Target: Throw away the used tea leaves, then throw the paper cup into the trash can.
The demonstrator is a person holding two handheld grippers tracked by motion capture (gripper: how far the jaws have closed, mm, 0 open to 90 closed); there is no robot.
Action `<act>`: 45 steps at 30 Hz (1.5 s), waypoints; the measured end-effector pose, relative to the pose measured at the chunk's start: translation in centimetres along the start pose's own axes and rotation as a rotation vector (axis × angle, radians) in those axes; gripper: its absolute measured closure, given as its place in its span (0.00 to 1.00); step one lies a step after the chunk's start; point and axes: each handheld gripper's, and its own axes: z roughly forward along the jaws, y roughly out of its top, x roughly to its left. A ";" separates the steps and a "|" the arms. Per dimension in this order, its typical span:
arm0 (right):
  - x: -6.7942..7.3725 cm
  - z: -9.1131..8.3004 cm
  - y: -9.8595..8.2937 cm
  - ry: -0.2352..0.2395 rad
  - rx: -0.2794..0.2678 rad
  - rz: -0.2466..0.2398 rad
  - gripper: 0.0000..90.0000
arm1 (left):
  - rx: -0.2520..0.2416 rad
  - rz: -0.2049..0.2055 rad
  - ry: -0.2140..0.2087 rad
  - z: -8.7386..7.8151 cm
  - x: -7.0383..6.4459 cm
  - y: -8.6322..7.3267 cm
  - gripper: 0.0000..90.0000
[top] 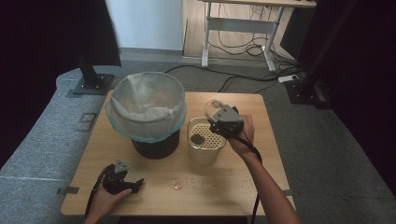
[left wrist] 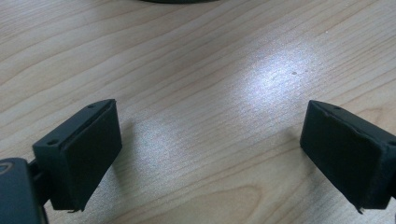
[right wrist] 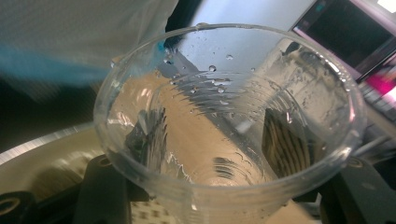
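The clear plastic cup (right wrist: 229, 126) sits gripped between the fingers of the right gripper (top: 223, 122), tipped on its side above the far rim of the cream strainer pot (top: 206, 145), just to the right of the lined bin (top: 146, 112). In the right gripper view the cup's mouth faces the camera, its wall beaded with droplets, and no liquid pools inside, so the pour looks nearly or fully finished. A dark clump (top: 197, 138) rests on the perforated insert of the pot.

To do this step well, the cup should keep its mouth over the holes of the insert, not over the pot's edge or the table (top: 243, 182), until the last drops run off. A slow roll of the wrist serves better than a shake, since the thin wall can buckle or slip in the fingers (right wrist: 100, 186) if jolted. The squeeze should stay just firm enough to hold the cup without crushing it.

The bin liner hangs close by, so the cup should not brush it on the way out.

The left gripper (top: 122, 179) rests near the table's front left corner, its fingers (left wrist: 79, 154) spread wide over bare wood and gripping nothing. A small wet-looking spot and some specks (top: 176, 185) lie on the table in front of the pot; I cannot tell what they are.
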 end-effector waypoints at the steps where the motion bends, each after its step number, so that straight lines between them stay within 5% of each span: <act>1: 0.0 0.0 0.0 0.000 0.000 0.000 0.45 | 0.000 0.000 0.000 0.0 0.0 0.0 0.05; 3: -0.6 -0.2 -0.4 0.041 -0.030 0.114 0.45 | -0.001 0.000 0.000 0.0 0.0 0.0 0.05; 4: -1.0 -0.3 -0.7 0.082 -0.052 0.211 0.45 | -0.001 0.000 0.001 0.0 0.0 0.0 0.05; 5: -1.0 -0.3 -0.7 0.082 -0.052 0.211 0.45 | -0.001 0.000 0.001 0.0 0.0 0.0 0.05; 8: -1.5 -0.3 -0.8 0.123 -0.078 0.311 0.45 | -0.001 0.001 -0.002 0.0 0.0 0.0 0.05; 14: -2.3 -0.8 0.1 0.133 -0.136 0.394 0.45 | -0.001 0.002 -0.003 -0.1 0.0 -0.1 0.05; 19: -2.4 -1.2 1.7 0.135 -0.164 0.364 0.45 | -0.002 0.002 -0.003 0.0 0.0 -0.1 0.05; 26: -2.1 -1.4 6.6 0.175 -0.233 0.330 0.45 | 0.000 0.000 -0.002 0.0 0.0 0.0 0.05; 30: -0.2 0.4 11.5 0.235 -0.257 0.280 0.44 | -0.001 0.000 -0.002 -0.1 0.0 -0.1 0.05; 33: 0.9 1.6 13.4 0.267 -0.258 0.259 0.43 | -0.002 0.001 0.000 0.0 0.0 -0.1 0.05; 34: 2.2 3.2 15.2 0.311 -0.255 0.251 0.40 | -0.002 0.000 -0.003 0.0 0.0 -0.1 0.05; 36: 2.7 3.9 15.8 0.331 -0.246 0.256 0.36 | -0.004 0.003 -0.004 -0.1 0.0 -0.1 0.05; 37: 3.9 6.1 17.1 0.377 -0.185 0.275 0.20 | -0.006 0.003 -0.001 -0.1 0.0 -0.3 0.05; 41: 4.8 7.9 17.8 0.378 -0.113 0.260 0.15 | -0.007 0.005 -0.004 -0.2 0.0 -0.3 0.05; 45: 4.3 7.3 17.1 0.372 -0.112 0.276 0.14 | -0.005 0.007 -0.008 -0.1 0.0 -0.3 0.04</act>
